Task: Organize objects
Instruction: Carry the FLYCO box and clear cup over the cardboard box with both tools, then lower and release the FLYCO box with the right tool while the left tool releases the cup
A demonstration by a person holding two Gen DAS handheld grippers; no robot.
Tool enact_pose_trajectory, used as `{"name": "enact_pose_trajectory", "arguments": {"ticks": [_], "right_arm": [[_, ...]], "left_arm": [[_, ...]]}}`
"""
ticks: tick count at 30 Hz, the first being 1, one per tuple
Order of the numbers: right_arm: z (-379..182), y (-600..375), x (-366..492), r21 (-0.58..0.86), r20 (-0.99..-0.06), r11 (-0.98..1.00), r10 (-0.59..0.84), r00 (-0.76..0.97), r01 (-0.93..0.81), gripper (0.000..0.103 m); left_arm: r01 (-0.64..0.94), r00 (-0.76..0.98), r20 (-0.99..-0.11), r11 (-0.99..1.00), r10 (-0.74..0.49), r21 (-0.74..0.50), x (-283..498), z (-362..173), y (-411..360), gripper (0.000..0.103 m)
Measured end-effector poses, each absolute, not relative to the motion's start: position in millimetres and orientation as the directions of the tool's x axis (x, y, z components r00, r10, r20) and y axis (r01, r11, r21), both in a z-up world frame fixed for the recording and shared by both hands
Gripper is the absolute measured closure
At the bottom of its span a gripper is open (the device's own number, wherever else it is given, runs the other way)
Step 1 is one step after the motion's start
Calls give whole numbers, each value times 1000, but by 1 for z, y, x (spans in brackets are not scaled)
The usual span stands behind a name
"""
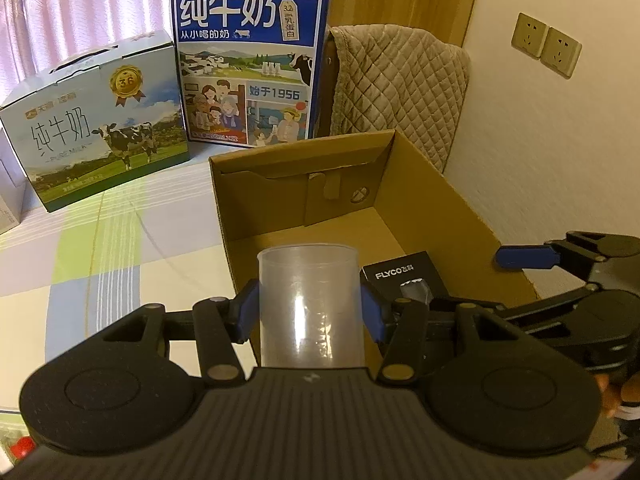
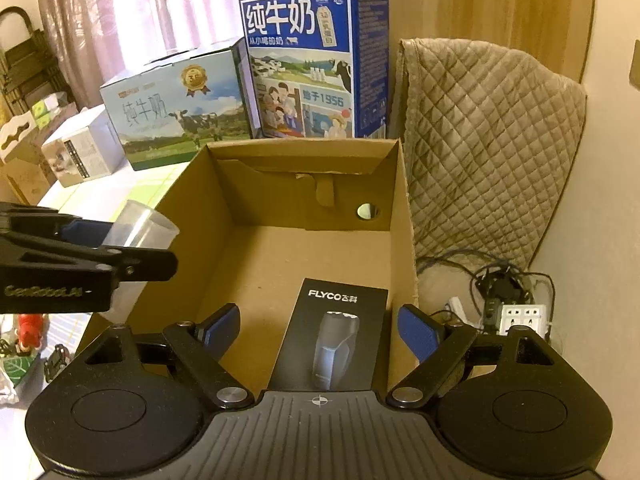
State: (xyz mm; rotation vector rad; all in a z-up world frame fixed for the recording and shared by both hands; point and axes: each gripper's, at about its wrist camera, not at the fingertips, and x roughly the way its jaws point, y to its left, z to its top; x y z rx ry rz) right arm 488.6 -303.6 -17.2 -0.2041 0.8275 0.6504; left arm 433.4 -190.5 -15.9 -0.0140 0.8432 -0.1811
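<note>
My left gripper [image 1: 310, 312] is clamped on the clear plastic cup [image 1: 310, 300] at lower centre, above the cardboard box [image 1: 440, 200] edge. My right gripper [image 2: 318, 332] hangs apart over the shaver box [image 2: 332, 340] inside. Next I judge: lower the cup in beside it.

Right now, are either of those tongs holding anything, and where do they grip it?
The left tongs hold a clear plastic cup, pinched on opposite sides of its wall, below the rim. The right tongs are open and empty, above the black FLYCO box.

Two milk cartons [image 1: 96, 120] [image 1: 248, 64], one cardboard box [image 2: 404, 216], one cup [image 1: 310, 304], one shaver box [image 2: 332, 336]
</note>
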Motion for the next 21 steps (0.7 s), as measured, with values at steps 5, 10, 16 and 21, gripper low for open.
{"name": "enact_pose_trajectory", "arguments": {"ticks": [5, 10, 16, 21], "right_arm": [[-12, -309, 485, 83, -731, 780, 470, 494, -620, 20], [-7, -313, 481, 71, -716, 772, 480, 507, -632, 43], [-10, -318, 483, 74, -727, 760, 484, 487, -645, 72], [-12, -321, 482, 86, -729, 760, 489, 479, -644, 73]], "left_arm": [[162, 645, -745, 983, -172, -87, 435, -18, -195, 55], [172, 630, -756, 981, -179, -88, 437, -25, -201, 55], [176, 610, -772, 981, -177, -85, 438, -33, -206, 55], [175, 592, -788, 981, -169, -79, 440, -40, -208, 55]]}}
